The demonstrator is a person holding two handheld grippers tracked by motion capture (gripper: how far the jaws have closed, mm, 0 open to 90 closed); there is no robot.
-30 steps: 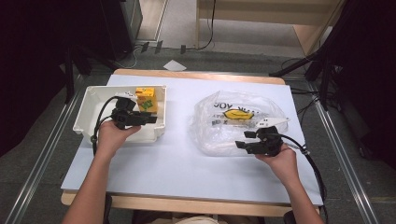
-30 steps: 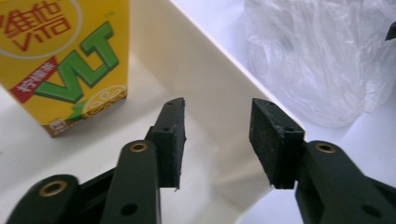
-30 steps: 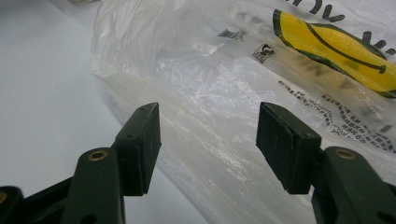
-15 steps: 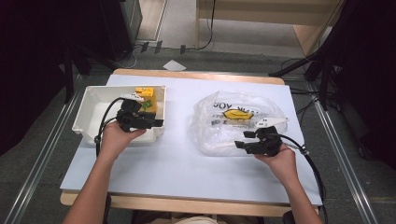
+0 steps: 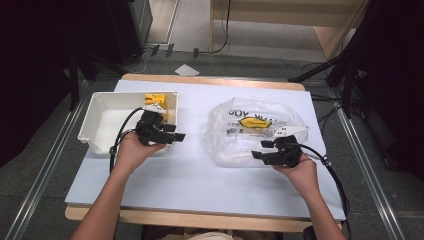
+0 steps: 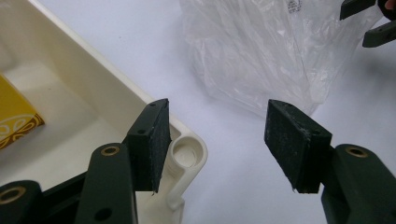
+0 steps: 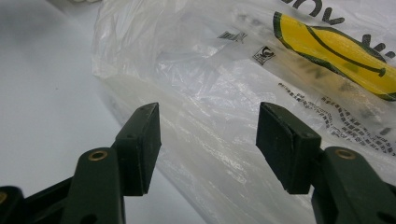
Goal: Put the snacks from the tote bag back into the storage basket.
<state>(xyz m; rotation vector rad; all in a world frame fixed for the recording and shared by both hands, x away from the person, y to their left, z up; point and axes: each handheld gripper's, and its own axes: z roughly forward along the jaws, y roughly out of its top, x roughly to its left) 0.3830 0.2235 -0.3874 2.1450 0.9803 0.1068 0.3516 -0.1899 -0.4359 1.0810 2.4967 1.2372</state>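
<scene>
A clear plastic bag with a yellow logo lies crumpled at the table's right middle. My right gripper stands open at the bag's near edge, and its jaws frame the clear plastic bag with nothing between them. A white bin sits at the left with a yellow box in its far right corner. My left gripper is open over the bin's near right corner and points toward the bag. The yellow box sits inside the bin.
A light blue mat covers the wooden table, with bare room between the bin and the bag and along the near side. In the left gripper view, the other gripper's jaw tips appear at the top right. Cables trail from both grippers.
My left gripper has moved right and toward the near right corner of the bin, away from the yellow box. The right gripper has hardly moved.
</scene>
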